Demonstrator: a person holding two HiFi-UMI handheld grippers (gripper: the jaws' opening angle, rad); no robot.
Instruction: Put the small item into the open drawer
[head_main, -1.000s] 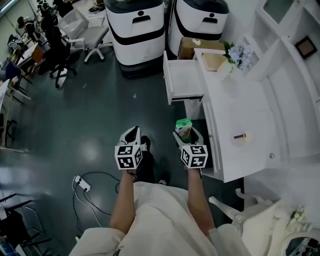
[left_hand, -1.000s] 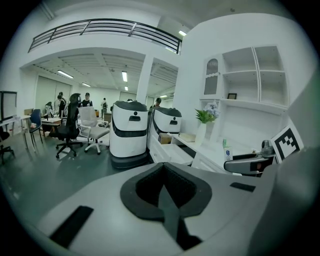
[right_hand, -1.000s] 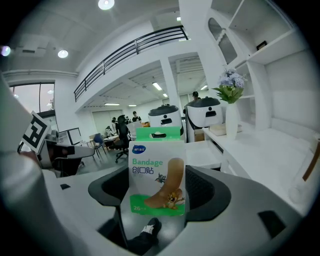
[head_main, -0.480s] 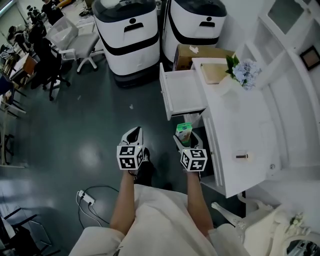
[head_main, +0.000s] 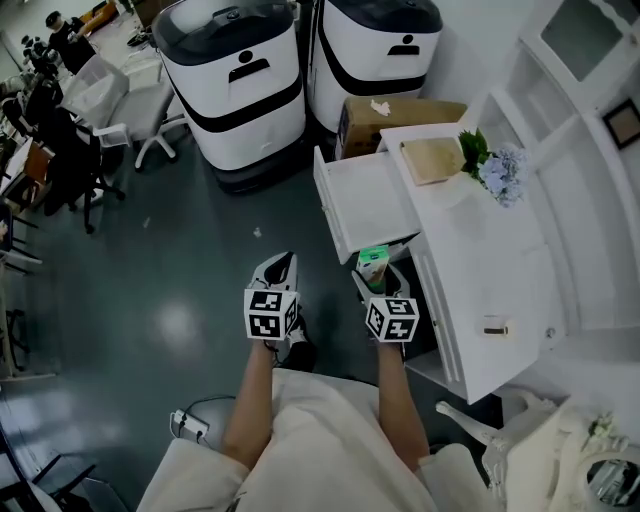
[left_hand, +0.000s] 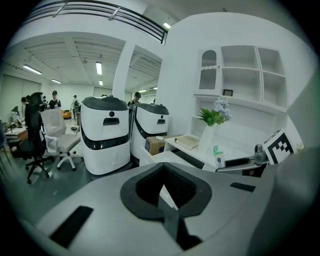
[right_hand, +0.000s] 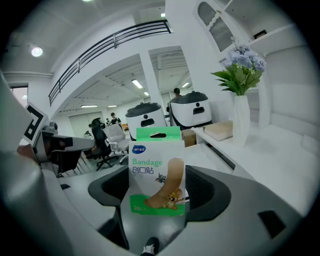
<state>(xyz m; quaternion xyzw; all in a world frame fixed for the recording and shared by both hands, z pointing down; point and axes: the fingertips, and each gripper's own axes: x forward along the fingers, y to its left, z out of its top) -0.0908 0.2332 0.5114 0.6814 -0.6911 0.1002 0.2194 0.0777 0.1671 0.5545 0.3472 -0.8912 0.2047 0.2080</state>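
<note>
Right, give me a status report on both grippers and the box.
Left gripper shut, empty. Right gripper shut on bandage box, upright. Open drawer just ahead, box not yet over it. Nothing seen blocking.

The white open drawer (head_main: 365, 205) juts left from the white wooden desk (head_main: 480, 265), just ahead of the green-and-white bandage box (head_main: 371, 260) (pinched upright in the right gripper (head_main: 377, 275)). Behind the drawer stand two white-and-black rounded machines (head_main: 235, 80), with a brown cardboard box (head_main: 400, 112) to their right, beside the desk's far end.
</note>
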